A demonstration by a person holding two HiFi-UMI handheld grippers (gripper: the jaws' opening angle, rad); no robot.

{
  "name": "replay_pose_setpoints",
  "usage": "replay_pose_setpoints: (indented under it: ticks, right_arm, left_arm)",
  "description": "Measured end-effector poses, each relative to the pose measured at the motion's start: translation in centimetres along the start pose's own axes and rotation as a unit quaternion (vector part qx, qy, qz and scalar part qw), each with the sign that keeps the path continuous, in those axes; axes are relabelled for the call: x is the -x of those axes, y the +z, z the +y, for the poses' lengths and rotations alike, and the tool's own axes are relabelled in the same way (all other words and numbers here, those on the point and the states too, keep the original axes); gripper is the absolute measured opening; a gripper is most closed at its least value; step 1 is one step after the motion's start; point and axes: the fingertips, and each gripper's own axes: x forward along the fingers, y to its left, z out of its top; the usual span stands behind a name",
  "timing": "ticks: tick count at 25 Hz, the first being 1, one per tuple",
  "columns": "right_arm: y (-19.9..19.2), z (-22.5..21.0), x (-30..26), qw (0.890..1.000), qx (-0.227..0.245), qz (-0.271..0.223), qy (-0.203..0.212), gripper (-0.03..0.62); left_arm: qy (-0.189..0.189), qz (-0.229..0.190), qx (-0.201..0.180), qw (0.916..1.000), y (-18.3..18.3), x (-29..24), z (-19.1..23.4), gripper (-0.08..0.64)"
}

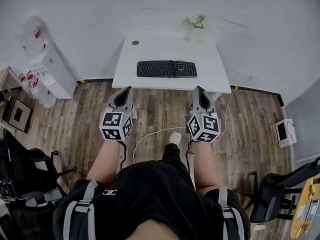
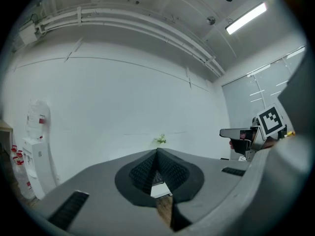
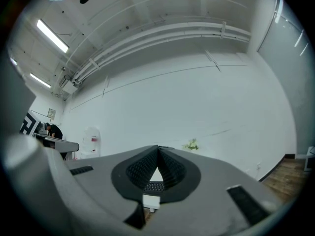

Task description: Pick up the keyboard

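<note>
A black keyboard (image 1: 167, 68) lies flat on the white table (image 1: 150, 81), near its front edge. My left gripper (image 1: 124, 93) hangs over the wooden floor just short of the table's front left, shut and empty. Level with it, the right gripper (image 1: 199, 91) sits before the table's front right, also shut with nothing in it. Both point level at the table. In the right gripper view a strip of the keyboard (image 3: 156, 186) shows through the gap under the closed jaws. The left gripper view has a sliver of table (image 2: 158, 190) and floor there.
A water dispenser (image 1: 47, 66) stands at the left wall. A small plant (image 1: 196, 21) and a dark round object (image 1: 135, 42) sit at the table's back. Black office chairs (image 1: 22, 176) flank me. A white cable (image 1: 150, 134) trails across the wood floor.
</note>
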Motion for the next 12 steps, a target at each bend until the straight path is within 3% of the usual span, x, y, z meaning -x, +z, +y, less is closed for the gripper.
replay_pose_setpoints:
  ticks: [12]
  right_arm:
    - [-2.6, -7.3, -13.6, 1.0, 0.003, 0.006, 0.006, 0.005]
  left_arm:
    - [0.011, -0.001, 0.002, 0.9999, -1.1, -14.2, 2.2, 0.011]
